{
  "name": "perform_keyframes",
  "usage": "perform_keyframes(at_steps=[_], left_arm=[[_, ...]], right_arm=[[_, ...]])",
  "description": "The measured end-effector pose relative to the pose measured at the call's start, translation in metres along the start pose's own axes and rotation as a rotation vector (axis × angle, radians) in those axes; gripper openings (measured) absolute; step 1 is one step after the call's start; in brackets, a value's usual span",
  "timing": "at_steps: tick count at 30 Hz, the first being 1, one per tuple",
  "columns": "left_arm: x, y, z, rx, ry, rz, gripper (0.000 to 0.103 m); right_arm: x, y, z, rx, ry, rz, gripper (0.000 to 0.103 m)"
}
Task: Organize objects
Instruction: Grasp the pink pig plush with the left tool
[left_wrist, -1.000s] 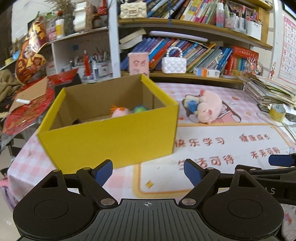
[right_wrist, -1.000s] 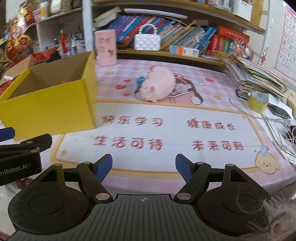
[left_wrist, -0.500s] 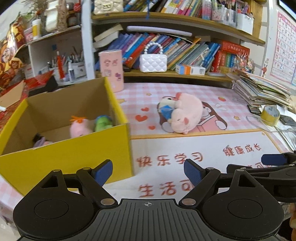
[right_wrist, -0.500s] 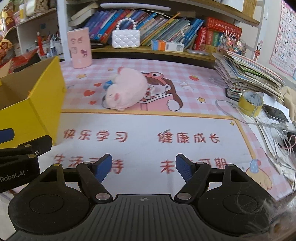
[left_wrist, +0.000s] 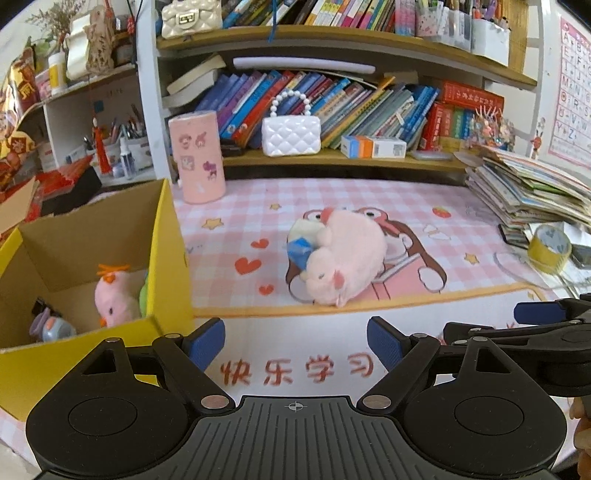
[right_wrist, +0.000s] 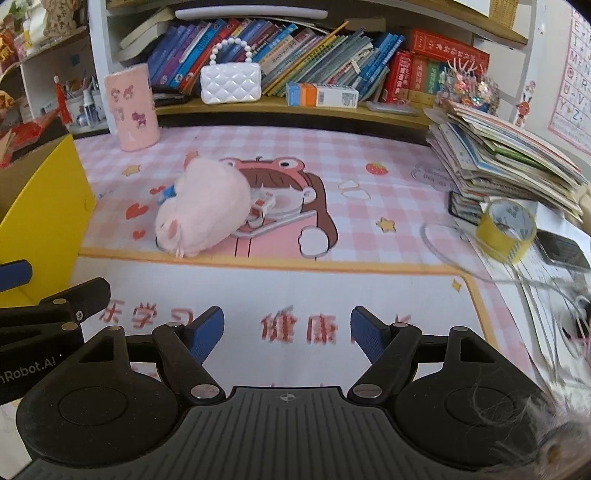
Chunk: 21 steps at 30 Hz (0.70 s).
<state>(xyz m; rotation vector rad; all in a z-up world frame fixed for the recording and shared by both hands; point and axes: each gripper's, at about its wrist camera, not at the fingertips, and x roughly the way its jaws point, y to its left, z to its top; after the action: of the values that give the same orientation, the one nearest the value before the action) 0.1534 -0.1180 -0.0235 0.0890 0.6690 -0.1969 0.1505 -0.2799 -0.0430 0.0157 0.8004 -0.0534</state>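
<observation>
We hold the left gripper with its blue pads apart and nothing between them, above the printed desk mat. From it the pink plush toy lies on its side at about twelve to one o'clock, well ahead of the fingertips and not touched. The yellow cardboard box stands open at our ten o'clock, its near corner just beside the left finger; inside it we see a small pink chick toy against the right wall and a small grey-purple toy near the front wall. Our right gripper is likewise spread wide and empty; in its view the plush toy sits at eleven o'clock, clear of the pads, with the box at nine to ten o'clock. A roll of yellow tape lies at two o'clock, beside the stack of books.
</observation>
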Motion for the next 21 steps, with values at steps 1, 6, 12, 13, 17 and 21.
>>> perform_keyframes(at_steps=[1,6,12,13,17,21], left_arm=[[0.002,-0.002,0.003,-0.004,-0.003,0.008,0.086],[0.013,-0.009,0.016,-0.02,-0.014,0.049,0.086],[0.029,-0.02,0.026,-0.014,-0.001,0.066,0.086],[0.033,-0.021,0.028,-0.016,0.004,0.064,0.086],[0.047,-0.028,0.037,-0.007,0.013,0.065,0.086],[0.064,-0.035,0.044,-0.001,0.024,0.064,0.086]], right_arm=[[0.002,-0.002,0.003,-0.005,-0.006,0.01,0.072],[0.016,-0.01,0.014,-0.039,-0.024,0.05,0.071],[0.03,-0.028,0.026,-0.003,-0.042,0.053,0.071],[0.033,-0.031,0.028,0.002,-0.043,0.05,0.071],[0.043,-0.043,0.032,0.017,-0.032,0.044,0.071],[0.05,-0.051,0.031,0.038,-0.014,0.04,0.071]])
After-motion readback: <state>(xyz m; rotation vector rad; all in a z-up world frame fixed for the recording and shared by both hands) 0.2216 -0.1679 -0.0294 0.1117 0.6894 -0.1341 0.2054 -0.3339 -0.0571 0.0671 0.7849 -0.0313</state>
